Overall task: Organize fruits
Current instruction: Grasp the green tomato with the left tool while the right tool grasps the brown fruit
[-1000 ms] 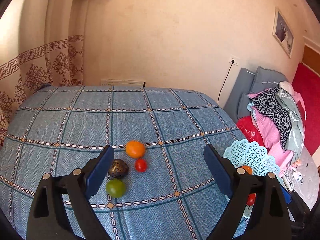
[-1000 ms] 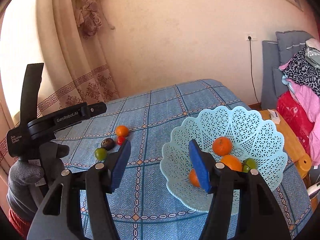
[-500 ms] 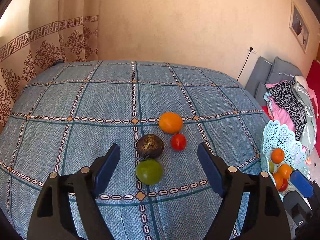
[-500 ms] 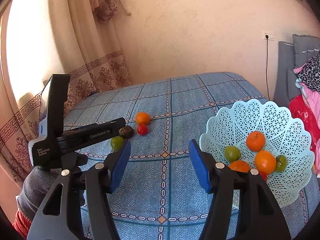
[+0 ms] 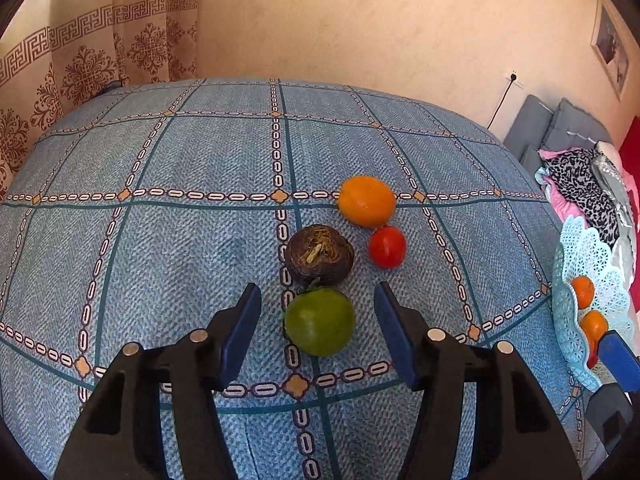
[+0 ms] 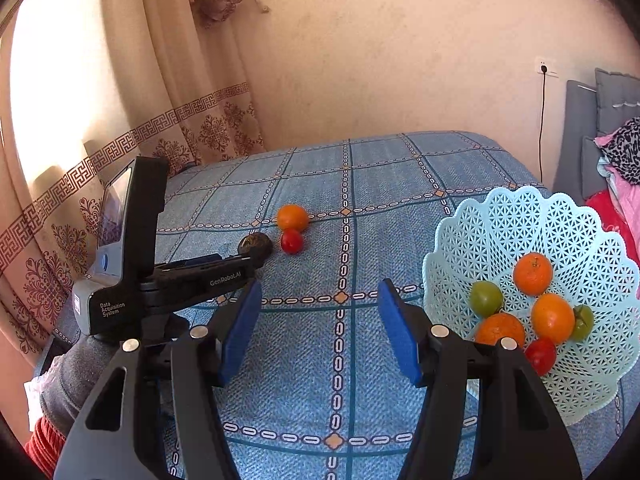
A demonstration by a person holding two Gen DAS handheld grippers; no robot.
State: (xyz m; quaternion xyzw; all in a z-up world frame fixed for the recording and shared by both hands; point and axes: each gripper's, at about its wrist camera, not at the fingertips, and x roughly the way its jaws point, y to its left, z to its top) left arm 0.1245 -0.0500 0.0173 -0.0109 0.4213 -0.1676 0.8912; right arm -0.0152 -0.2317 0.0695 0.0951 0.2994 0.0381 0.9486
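Four loose fruits lie together on the blue checked bedspread: a green fruit point(image 5: 319, 322), a dark brown fruit point(image 5: 319, 255), a red tomato point(image 5: 387, 247) and an orange point(image 5: 367, 201). My left gripper point(image 5: 318, 330) is open, its jaws on either side of the green fruit, apart from it. My right gripper point(image 6: 320, 326) is open and empty over bare bedspread, left of the light blue lattice basket point(image 6: 516, 224), which holds several oranges, green fruits and a tomato. The right wrist view shows the orange point(image 6: 293, 217), tomato point(image 6: 291, 241) and brown fruit point(image 6: 256, 245); the left gripper's body hides the green fruit there.
The bedspread point(image 5: 192, 248) runs to a wall and patterned curtain point(image 5: 100, 64) at the back. Cushions and a pile of clothes point(image 5: 580, 176) lie to the right, beyond the basket point(image 5: 588, 252). The bed drops off at the right edge.
My left gripper has moved forward and down to the fruit group, now straddling the green fruit. My right gripper has drifted slightly, the basket sitting further right in its view.
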